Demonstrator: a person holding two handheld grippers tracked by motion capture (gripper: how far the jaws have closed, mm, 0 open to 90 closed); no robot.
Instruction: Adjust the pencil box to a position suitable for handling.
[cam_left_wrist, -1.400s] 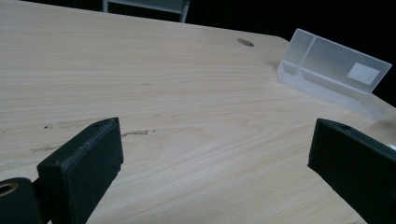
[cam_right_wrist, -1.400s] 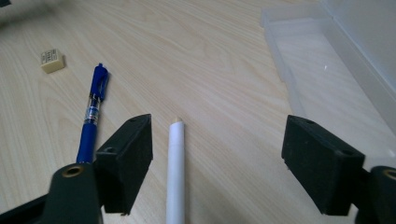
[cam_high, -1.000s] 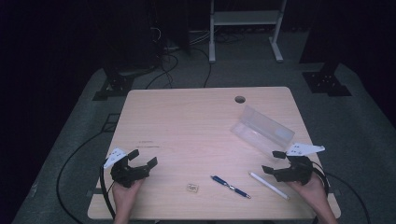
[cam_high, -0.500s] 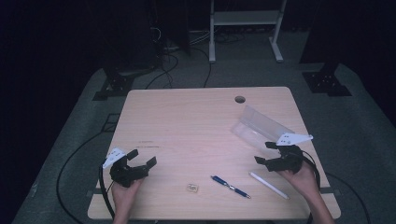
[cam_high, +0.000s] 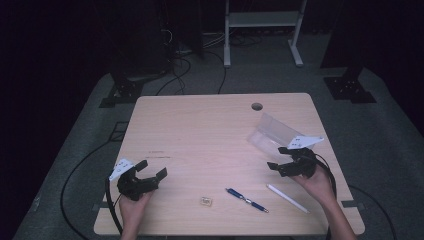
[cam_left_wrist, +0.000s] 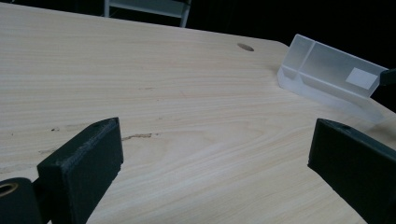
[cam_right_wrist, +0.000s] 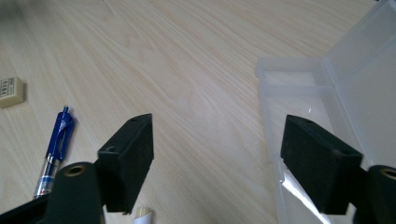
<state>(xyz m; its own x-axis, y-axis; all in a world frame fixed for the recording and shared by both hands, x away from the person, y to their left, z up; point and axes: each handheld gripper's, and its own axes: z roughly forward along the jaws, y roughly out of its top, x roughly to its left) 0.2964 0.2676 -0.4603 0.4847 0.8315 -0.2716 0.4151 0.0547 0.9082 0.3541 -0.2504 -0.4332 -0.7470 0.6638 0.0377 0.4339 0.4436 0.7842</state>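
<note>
A clear plastic case lies open on the right of the wooden table, its lid standing up. My right gripper hovers just in front of it. Its jaws are open and have just been closing slightly, with nothing gripped. In the right gripper view the case lies ahead by the right jaw. A blue pen, a white pen and a small eraser lie near the front edge. My left gripper rests open at the front left, with only bare table between its jaws.
A round cable hole sits near the table's far edge. The blue pen and the eraser lie left of my right gripper. Cables and stand feet lie on the dark floor around the table.
My right gripper has moved from the table's right edge inward and away from the person, up to the clear case. The left gripper has stayed put.
</note>
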